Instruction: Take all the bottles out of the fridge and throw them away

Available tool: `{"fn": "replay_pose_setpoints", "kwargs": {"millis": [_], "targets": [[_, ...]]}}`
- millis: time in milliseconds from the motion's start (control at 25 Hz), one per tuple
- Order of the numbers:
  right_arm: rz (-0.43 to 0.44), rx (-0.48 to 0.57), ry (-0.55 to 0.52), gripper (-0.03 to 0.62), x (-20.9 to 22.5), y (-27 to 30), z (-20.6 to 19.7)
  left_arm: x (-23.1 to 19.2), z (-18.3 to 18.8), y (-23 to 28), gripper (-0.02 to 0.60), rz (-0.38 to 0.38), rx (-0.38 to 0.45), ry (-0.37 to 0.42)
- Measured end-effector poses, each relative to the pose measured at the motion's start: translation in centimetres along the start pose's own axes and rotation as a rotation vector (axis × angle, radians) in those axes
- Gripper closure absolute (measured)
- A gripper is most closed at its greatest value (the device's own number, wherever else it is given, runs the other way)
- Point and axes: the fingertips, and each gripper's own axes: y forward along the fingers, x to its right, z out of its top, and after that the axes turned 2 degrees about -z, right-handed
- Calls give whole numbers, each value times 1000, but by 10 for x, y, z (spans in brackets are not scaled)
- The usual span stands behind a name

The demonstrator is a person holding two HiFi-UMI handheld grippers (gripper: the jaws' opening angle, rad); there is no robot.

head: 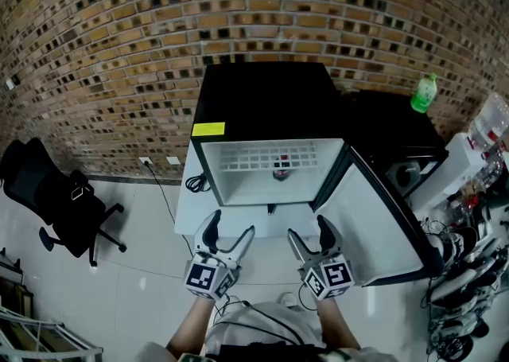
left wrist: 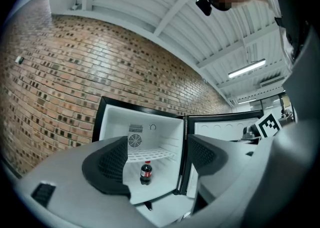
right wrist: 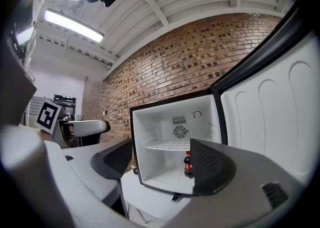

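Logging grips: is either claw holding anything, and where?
Nothing. The left claw and right claw are open, empty; the bottle stands in the fridge.

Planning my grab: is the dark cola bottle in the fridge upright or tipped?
Upright: the dark red-capped bottle stands cap-up on the black fridge's white floor.

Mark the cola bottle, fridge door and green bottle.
cola bottle [left wrist: 145, 174], left gripper view, on its label.
fridge door [head: 374, 221], head view, on its white inner panel.
green bottle [head: 424, 96], head view, on its body.
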Motion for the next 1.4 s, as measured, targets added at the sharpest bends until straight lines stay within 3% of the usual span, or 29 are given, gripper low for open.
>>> {"fn": "replay_pose_setpoints", "kwargs": {"millis": [280, 720, 1040, 1400], "targets": [[25, -127, 89, 223, 3, 38, -59, -6, -12, 3, 216, 0, -35, -1], [-24, -255, 60, 227, 42, 160, -134, -25, -6, -3, 216, 62, -88, -51], [-122, -277, 5, 227, 91, 239, -160, -52, -11, -15, 216, 152, -117, -63], [-208, -331, -17, 227, 134, 285, -190, -66, -18, -33, 216, 217, -144, -67]]}}
